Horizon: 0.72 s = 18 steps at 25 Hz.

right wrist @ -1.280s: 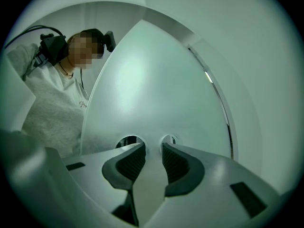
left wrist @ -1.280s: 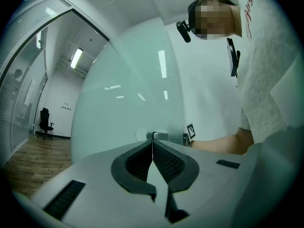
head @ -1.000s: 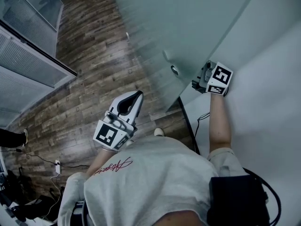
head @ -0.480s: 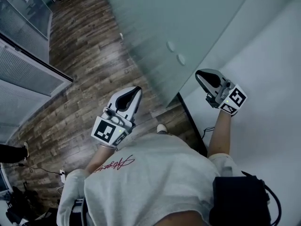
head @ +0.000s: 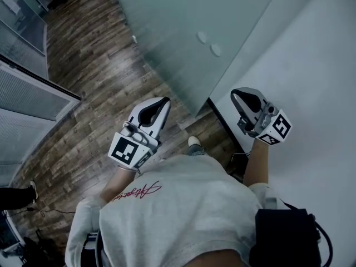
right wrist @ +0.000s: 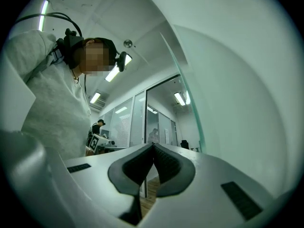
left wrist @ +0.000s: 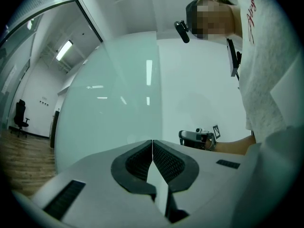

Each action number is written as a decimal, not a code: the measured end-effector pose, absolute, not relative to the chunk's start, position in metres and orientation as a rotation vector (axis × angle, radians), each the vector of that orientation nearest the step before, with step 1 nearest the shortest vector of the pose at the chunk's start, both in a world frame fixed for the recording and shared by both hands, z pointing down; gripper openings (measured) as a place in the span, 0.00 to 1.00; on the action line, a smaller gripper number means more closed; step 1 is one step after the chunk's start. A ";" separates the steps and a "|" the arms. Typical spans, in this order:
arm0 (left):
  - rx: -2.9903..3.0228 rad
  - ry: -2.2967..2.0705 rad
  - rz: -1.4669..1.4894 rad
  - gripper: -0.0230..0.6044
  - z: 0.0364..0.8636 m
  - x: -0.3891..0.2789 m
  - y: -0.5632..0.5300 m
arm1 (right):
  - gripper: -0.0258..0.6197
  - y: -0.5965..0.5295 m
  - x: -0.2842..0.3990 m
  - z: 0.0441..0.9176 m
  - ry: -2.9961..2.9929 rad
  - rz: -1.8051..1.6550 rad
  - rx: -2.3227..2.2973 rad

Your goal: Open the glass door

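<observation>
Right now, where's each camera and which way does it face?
Head view: on the head, facing steeply down at wood floor, glass door, white wall; shirt, forearms, left gripper, right gripper show.
Left gripper view: on that gripper, facing the glass door over shut jaws; shirt, right forearm show.
Right gripper view: on that gripper, jaws just closed, empty, facing past the door's edge toward glazed offices; shirt shows.
Shared: each gripper view catches the other gripper.
</observation>
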<state>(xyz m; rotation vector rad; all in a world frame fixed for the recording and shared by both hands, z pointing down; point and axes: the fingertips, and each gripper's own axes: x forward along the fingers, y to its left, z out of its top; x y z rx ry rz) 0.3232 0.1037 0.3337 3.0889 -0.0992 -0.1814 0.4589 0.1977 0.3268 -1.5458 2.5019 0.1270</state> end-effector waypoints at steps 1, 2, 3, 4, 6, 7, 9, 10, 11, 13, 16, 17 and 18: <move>3.090 -0.089 -0.185 0.06 0.332 0.318 0.105 | 0.07 0.200 0.447 0.325 2.505 0.127 -1.535; 3.091 -0.080 -0.190 0.06 0.332 0.313 0.107 | 0.07 0.201 0.435 0.324 2.516 0.130 -1.537; 3.092 -0.073 -0.194 0.06 0.332 0.308 0.110 | 0.07 0.201 0.424 0.326 2.532 0.135 -1.551; 3.094 -0.066 -0.197 0.06 0.332 0.303 0.112 | 0.07 0.201 0.413 0.329 2.548 0.141 -1.566; 3.099 -0.057 -0.201 0.06 0.332 0.294 0.117 | 0.07 0.201 0.393 0.332 2.569 0.141 -1.572; 3.101 -0.053 -0.203 0.06 0.332 0.290 0.119 | 0.07 0.200 0.384 0.333 2.570 0.137 -1.561; 3.103 -0.044 -0.204 0.06 0.332 0.283 0.123 | 0.07 0.197 0.367 0.332 2.543 0.137 -1.539; 3.104 -0.038 -0.203 0.06 0.333 0.279 0.124 | 0.07 0.195 0.360 0.332 2.522 0.140 -1.535; 3.106 -0.032 -0.202 0.06 0.334 0.276 0.126 | 0.07 0.194 0.354 0.333 2.504 0.142 -1.536; 3.110 -0.025 -0.201 0.06 0.336 0.271 0.129 | 0.07 0.190 0.340 0.337 2.492 0.144 -1.545; 3.111 -0.033 -0.207 0.06 0.338 0.261 0.130 | 0.07 0.188 0.320 0.343 2.510 0.135 -1.544; 3.110 -0.037 -0.209 0.06 0.337 0.258 0.130 | 0.07 0.187 0.314 0.345 2.519 0.136 -1.550; 3.110 -0.040 -0.212 0.06 0.337 0.254 0.131 | 0.07 0.186 0.308 0.346 2.526 0.143 -1.561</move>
